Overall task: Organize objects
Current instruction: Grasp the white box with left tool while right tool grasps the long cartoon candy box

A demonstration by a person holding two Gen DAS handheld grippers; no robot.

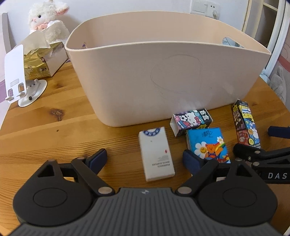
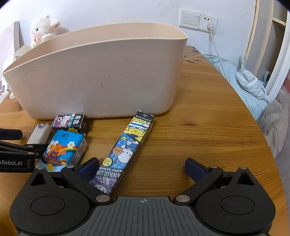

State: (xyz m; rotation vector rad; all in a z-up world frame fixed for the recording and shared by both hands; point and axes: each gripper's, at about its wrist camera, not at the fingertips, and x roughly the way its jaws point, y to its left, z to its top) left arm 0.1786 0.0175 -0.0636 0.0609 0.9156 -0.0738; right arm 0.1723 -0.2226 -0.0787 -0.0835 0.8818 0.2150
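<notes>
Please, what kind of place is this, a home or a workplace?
Probably a home, perhaps a bedroom. A white plush lamb sits behind the round wooden table, rumpled light-blue bedding lies beside it, and a white wall switch with socket is on the wall.

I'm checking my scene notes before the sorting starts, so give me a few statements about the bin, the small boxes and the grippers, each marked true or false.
1. Both grippers are open and hold nothing. True: left gripper, right gripper.
2. The white box lies between the left gripper's fingers. True.
3. The blue bear packet is inside the beige bin. False: it lies on the wooden table in front of the bin.
4. The long cartoon box stands upright. False: it lies flat on the table.
5. A plush lamb sits behind the bin. True.
</notes>
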